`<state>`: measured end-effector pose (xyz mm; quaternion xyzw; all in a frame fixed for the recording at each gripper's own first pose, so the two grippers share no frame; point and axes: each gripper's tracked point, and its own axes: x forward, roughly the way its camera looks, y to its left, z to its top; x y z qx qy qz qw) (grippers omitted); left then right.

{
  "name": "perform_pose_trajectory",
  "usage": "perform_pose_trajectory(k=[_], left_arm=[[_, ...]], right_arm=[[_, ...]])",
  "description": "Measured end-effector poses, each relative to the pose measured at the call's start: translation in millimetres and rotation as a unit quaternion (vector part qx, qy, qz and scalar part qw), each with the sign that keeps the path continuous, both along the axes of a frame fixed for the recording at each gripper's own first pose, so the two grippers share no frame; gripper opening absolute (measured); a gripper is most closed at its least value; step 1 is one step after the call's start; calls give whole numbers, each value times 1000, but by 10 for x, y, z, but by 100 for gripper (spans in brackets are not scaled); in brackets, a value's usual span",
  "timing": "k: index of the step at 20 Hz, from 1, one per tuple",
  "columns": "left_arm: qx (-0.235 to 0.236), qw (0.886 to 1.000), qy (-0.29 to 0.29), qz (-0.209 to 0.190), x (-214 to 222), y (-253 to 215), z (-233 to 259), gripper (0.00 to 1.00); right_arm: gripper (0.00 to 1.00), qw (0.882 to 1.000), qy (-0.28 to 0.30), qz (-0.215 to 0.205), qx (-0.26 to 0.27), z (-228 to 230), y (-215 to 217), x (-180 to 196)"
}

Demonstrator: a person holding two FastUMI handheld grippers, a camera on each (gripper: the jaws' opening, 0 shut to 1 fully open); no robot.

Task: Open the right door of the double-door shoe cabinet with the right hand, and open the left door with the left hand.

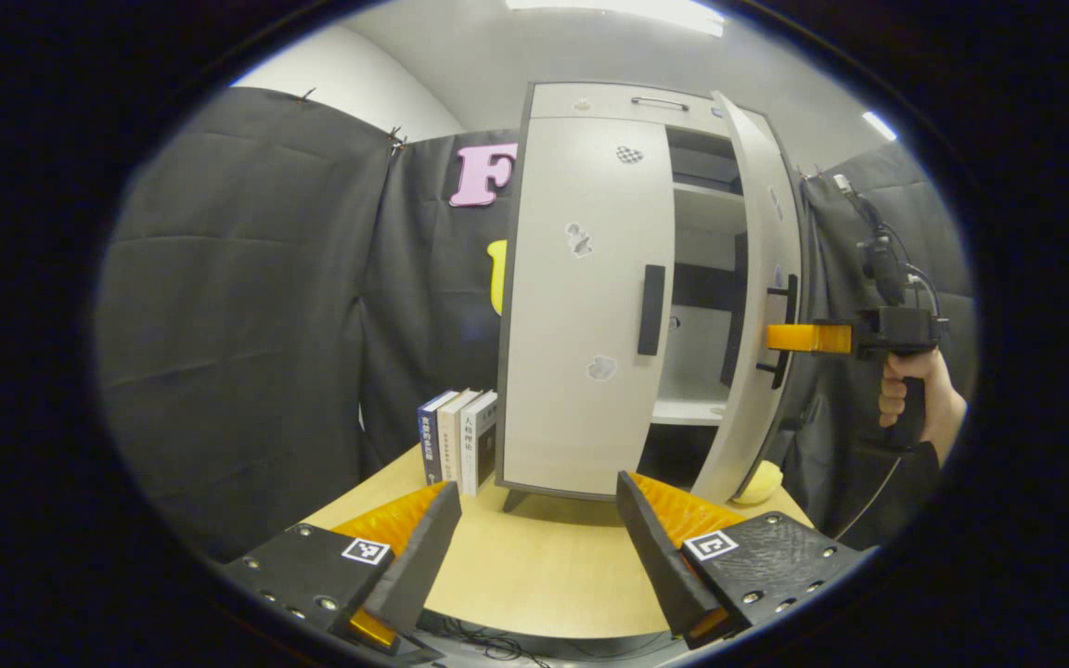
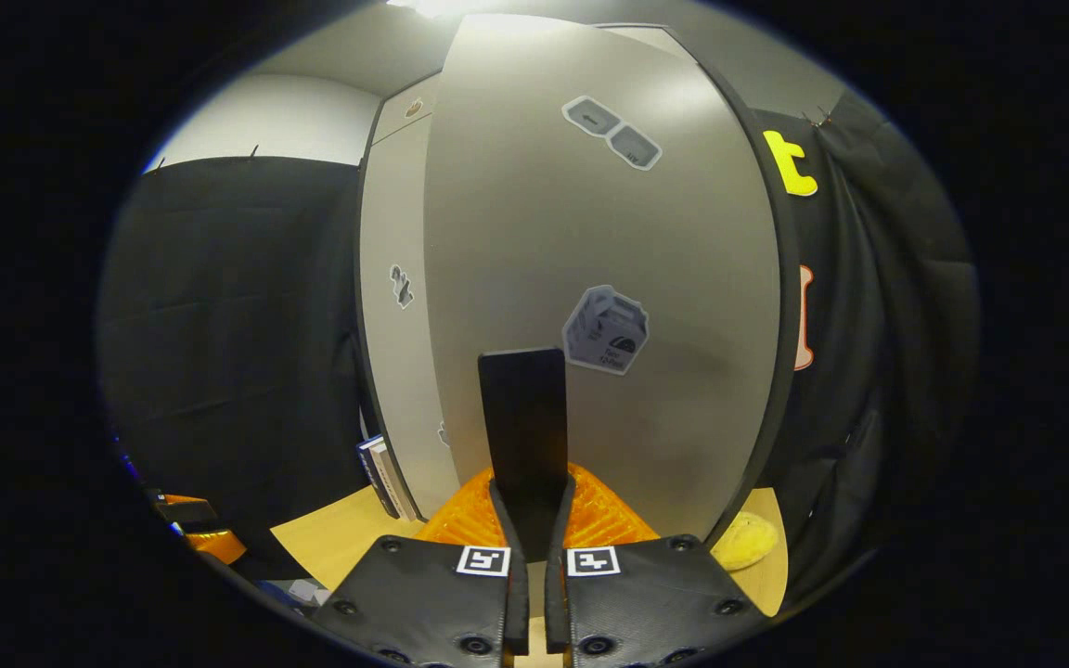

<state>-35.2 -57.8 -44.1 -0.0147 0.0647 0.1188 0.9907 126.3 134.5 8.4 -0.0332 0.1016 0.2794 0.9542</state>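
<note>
The pale shoe cabinet [image 1: 581, 278] stands on a wooden table [image 1: 534, 575]. Its left door is closed, with a black vertical handle [image 1: 650, 309]. The right door [image 1: 753, 306] is swung partly open, showing shelves inside. A hand [image 1: 910, 394] holds my right gripper [image 1: 778, 338] at that door's black handle [image 1: 783, 325]. In the right gripper view the right door [image 2: 609, 232] is close up, and my right gripper [image 2: 532, 490] is shut on its handle [image 2: 523, 408]. My left gripper [image 1: 539, 529] is open above the table, well short of the cabinet.
Three books [image 1: 458, 441] stand upright against the cabinet's left side, seen again as books [image 2: 379, 475]. A yellow object [image 1: 762, 482] lies on the table under the open door, and shows as a yellow object [image 2: 746, 541]. Black cloth walls surround the table.
</note>
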Motion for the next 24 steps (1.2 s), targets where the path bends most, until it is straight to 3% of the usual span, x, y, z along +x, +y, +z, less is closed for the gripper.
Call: perform_pose_trajectory(k=[24], left_arm=[[-6, 1000, 22, 4, -176, -806, -228, 100]], right_arm=[[8, 1000, 2, 23, 17, 36, -306, -13]])
